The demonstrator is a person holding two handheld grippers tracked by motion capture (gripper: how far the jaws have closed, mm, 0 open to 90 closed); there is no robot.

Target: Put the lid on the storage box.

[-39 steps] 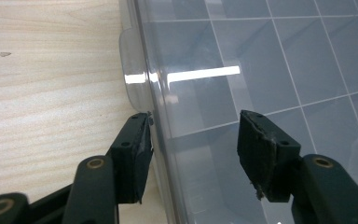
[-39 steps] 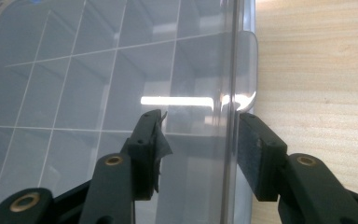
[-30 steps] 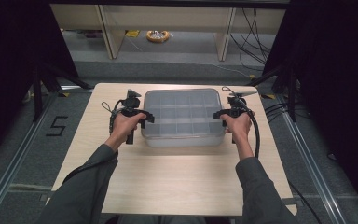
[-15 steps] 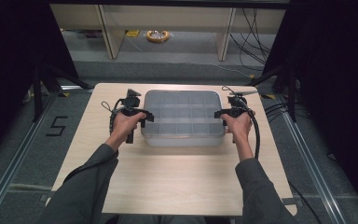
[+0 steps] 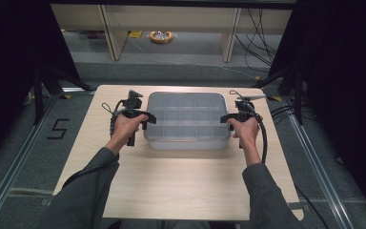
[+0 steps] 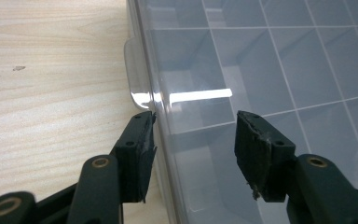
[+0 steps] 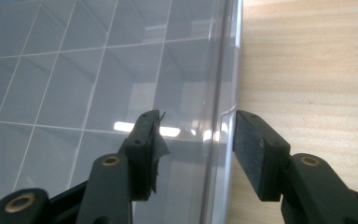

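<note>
A clear plastic compartment box (image 5: 187, 119) with a closed lid lies in the middle of the wooden table (image 5: 181, 186). My left gripper (image 5: 144, 123) is at its left side and is open. In the left gripper view, the left gripper (image 6: 193, 140) straddles the rim of the box (image 6: 261, 56), one jaw over the table and one over the lid, just short of a clear latch tab (image 6: 137, 77). My right gripper (image 5: 229, 120) is at the box's right side. It (image 7: 196, 140) is open too, its jaws either side of the right rim of the box (image 7: 98, 60).
Bare wood (image 6: 51, 70) lies left of the box and more wood (image 7: 307, 60) right of it. The table's front half is bare between the person's forearms. Beyond the table are a grey floor, shelving legs (image 5: 112, 33) and cables (image 5: 262, 28).
</note>
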